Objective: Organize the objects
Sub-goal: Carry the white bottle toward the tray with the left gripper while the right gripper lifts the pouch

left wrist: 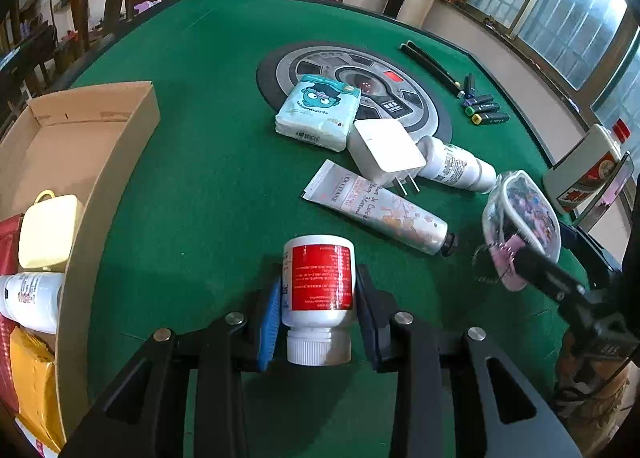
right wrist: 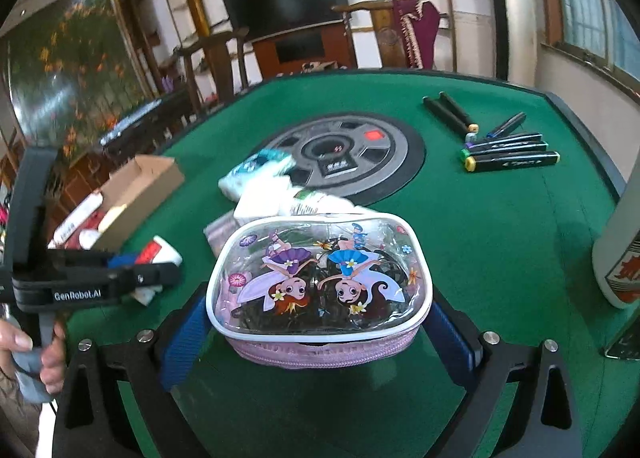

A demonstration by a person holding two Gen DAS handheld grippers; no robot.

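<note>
left claw (left wrist: 318,310) clamps red-label pill bottle (left wrist: 320,290), bottom centre | right claw (right wrist: 320,322) grips cartoon pouch (right wrist: 320,282), lower centre | hand-cream tube (left wrist: 376,209) mid-frame on green desk (left wrist: 200,177) | cardboard box (left wrist: 100,161) left edge | markers (right wrist: 512,153) upper right

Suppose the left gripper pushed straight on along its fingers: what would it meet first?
Apart from the red-labelled bottle already between the left gripper's pads, probably the hand-cream tube lying beyond; bare green felt comes first, though depth is uncertain.
</note>
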